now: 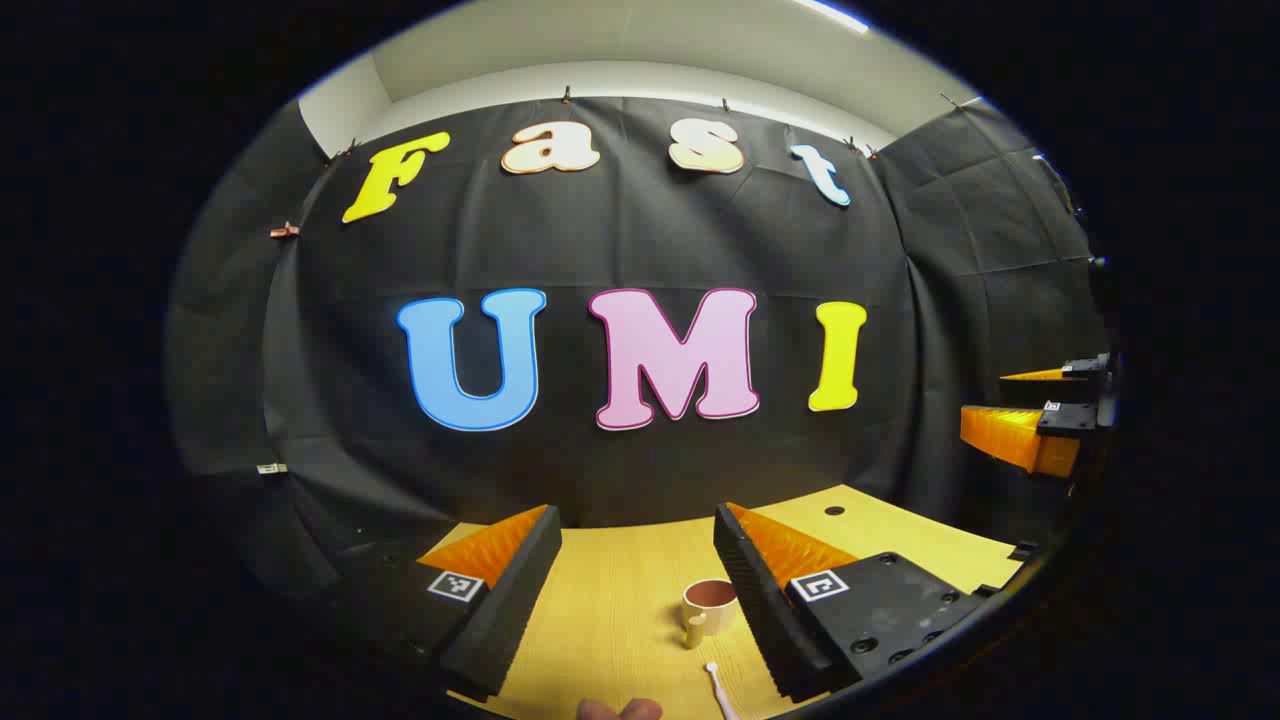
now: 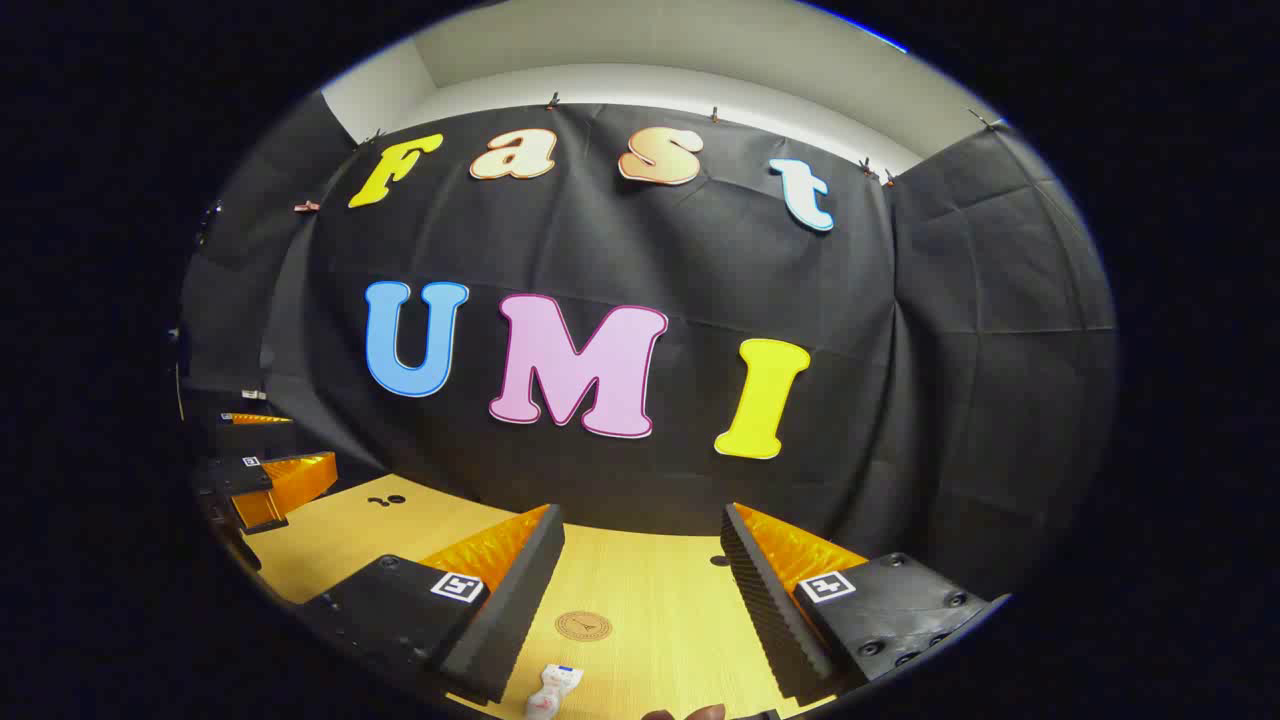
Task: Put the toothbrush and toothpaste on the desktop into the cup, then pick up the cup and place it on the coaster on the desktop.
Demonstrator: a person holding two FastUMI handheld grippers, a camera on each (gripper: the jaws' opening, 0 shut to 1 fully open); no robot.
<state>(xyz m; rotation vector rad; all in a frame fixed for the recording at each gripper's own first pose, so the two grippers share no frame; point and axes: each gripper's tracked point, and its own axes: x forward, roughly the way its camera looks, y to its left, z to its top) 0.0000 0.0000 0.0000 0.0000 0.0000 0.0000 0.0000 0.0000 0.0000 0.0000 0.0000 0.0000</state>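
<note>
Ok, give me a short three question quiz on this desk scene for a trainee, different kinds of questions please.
1. True or false: the cup already stands on the coaster.
2. In the right gripper view, which lies nearer the camera, the coaster or the toothpaste?
3. Multiple choice: the left gripper is A) shut on the cup, B) open and holding nothing, C) shut on the toothbrush.

Key
1. False: the cup stands on bare desktop, and the coaster has nothing on it.
2. The toothpaste.
3. B; the right gripper is open as well.
</note>
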